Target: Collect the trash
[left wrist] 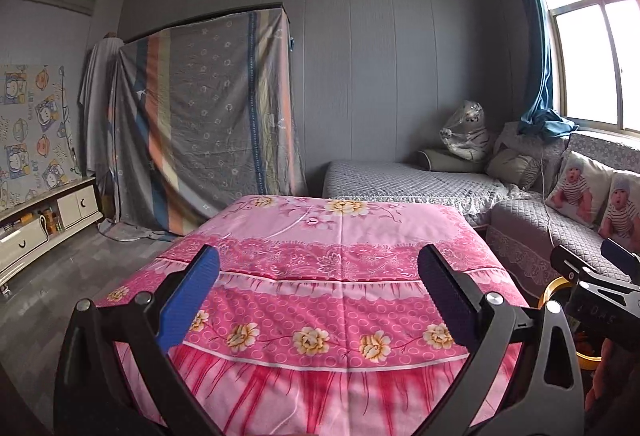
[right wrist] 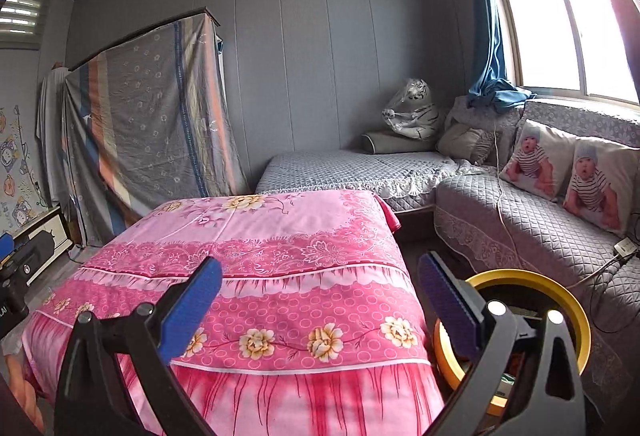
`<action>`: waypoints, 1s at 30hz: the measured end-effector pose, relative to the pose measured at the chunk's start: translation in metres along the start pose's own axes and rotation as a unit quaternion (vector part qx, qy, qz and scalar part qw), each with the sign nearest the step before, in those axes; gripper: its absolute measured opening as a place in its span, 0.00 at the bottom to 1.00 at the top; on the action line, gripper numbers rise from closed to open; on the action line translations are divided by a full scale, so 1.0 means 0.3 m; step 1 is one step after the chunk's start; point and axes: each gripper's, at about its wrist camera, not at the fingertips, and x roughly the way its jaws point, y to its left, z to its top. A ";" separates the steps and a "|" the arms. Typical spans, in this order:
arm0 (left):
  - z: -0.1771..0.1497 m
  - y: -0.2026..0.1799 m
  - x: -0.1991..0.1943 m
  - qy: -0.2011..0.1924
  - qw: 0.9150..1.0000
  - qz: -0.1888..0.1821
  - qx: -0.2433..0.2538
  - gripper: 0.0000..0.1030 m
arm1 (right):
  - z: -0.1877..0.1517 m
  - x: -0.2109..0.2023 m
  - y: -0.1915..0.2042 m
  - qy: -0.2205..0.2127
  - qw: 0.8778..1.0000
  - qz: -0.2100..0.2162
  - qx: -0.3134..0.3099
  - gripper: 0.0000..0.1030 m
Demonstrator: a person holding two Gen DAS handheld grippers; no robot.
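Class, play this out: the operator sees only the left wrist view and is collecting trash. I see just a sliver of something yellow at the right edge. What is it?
Observer: It is a round yellow bin, open at the top, standing between the pink-covered table and the grey sofa.
Operator: Is anything in it?
Observer: Something lies inside low down, but the right gripper hides most of it; I cannot tell what.
Operator: Is that gripper carrying anything?
Observer: No, it is open, with only the pink cloth showing between its fingers.
Operator: Anything on the sofa beside the bin?
Observer: A white cord trails down across the seat.
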 end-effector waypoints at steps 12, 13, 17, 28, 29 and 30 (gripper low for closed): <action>-0.056 0.071 -0.075 -0.023 0.999 0.022 -0.028 0.92 | -0.083 -0.042 0.064 0.003 1.000 0.009 -0.025 0.92; -0.058 0.071 -0.076 -0.022 0.999 0.020 -0.029 0.92 | -0.084 -0.042 0.064 0.005 1.000 0.010 -0.026 0.92; -0.061 0.068 -0.082 -0.022 0.999 0.018 -0.033 0.92 | -0.084 -0.041 0.066 0.006 0.999 0.012 -0.030 0.92; -0.062 0.075 -0.075 -0.020 0.999 0.019 -0.041 0.92 | -0.077 -0.034 0.061 0.009 1.000 0.011 -0.025 0.92; -0.062 0.074 -0.075 -0.020 0.999 0.020 -0.040 0.92 | -0.077 -0.033 0.062 0.008 1.000 0.010 -0.026 0.92; -0.062 0.076 -0.072 -0.021 0.999 0.020 -0.041 0.92 | -0.077 -0.033 0.062 0.007 1.000 0.010 -0.026 0.92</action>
